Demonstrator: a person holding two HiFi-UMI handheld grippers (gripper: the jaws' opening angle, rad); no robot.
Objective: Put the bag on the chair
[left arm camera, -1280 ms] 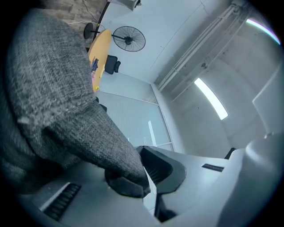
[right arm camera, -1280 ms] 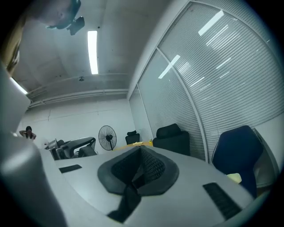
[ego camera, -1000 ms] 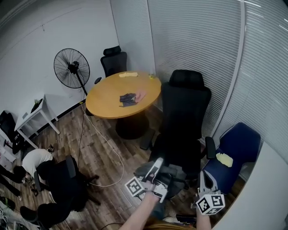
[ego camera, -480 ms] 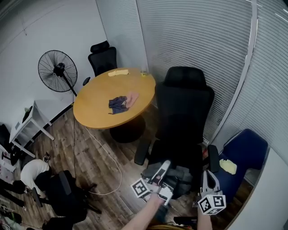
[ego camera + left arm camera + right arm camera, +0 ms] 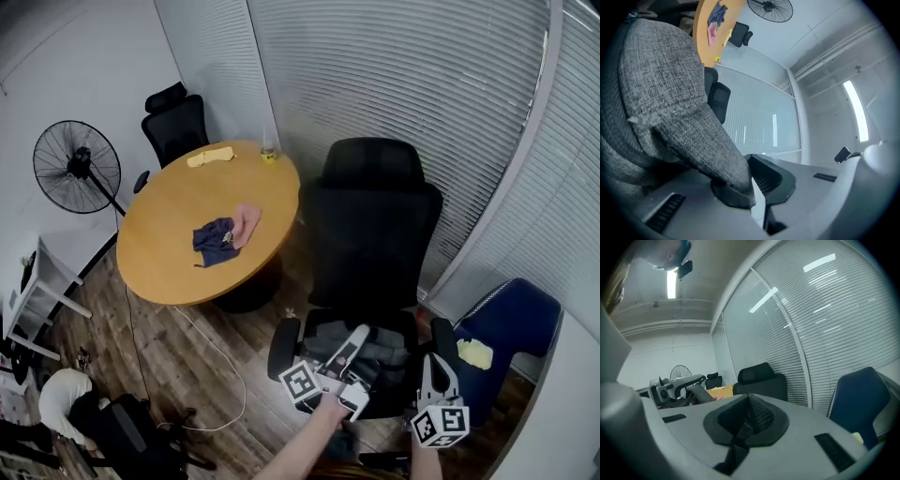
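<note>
Clamping the grey bag (image 5: 670,93) with our left gripper (image 5: 752,187), we hold it over the seat of the chair (image 5: 375,234); our right gripper (image 5: 747,420) has its jaws together, empty.

Bag (image 5: 665,89): coarse grey woven cloth, rough and matt, fuzzy along one seam edge. Chair (image 5: 373,234): black upholstery, matt. Left gripper (image 5: 750,190): smooth matt grey plastic body, with black, finely ribbed pads (image 5: 771,177) that look like rubber. Table (image 5: 159,253): wood-look top, smooth, low sheen. Floor (image 5: 169,356): dark wood planks with visible grain. Fan (image 5: 75,167): black wire guard, metal by the look. Cloths (image 5: 220,234): soft crumpled fabric, blue and pink.
</note>
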